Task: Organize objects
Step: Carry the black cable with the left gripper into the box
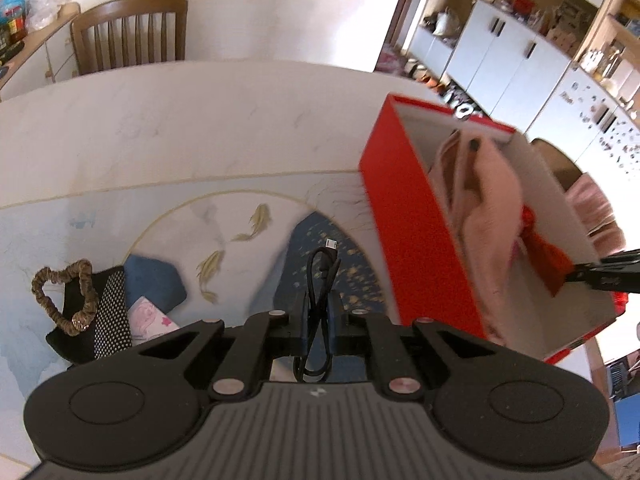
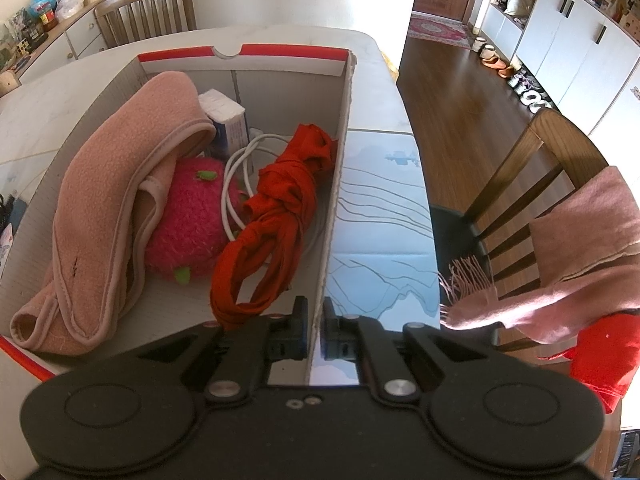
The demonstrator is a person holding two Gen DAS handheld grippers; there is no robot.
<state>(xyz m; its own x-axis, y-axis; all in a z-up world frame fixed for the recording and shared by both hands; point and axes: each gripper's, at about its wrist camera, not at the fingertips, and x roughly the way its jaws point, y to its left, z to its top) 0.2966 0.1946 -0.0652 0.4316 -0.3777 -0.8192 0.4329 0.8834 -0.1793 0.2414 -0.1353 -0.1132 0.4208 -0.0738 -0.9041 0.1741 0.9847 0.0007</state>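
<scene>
Left gripper (image 1: pixel 318 320) clamps a coiled black USB cable (image 1: pixel 320 280), held above the table (image 1: pixel 180 120), left of the red box (image 1: pixel 404 216). Right gripper (image 2: pixel 315 328) pinches the box's right cardboard wall (image 2: pixel 338 184), jaws narrow. Inside the box: pink fleece cloth (image 2: pixel 100 208) at its left, pink plush strawberry (image 2: pixel 192 216) in the middle, white cable (image 2: pixel 240 168), knotted red cloth (image 2: pixel 276 216) against the right wall, tissue pack (image 2: pixel 226 118) at the far end. Well left of the box on the table: brown scrunchie (image 1: pixel 68 292), black studded pouch (image 1: pixel 108 320).
</scene>
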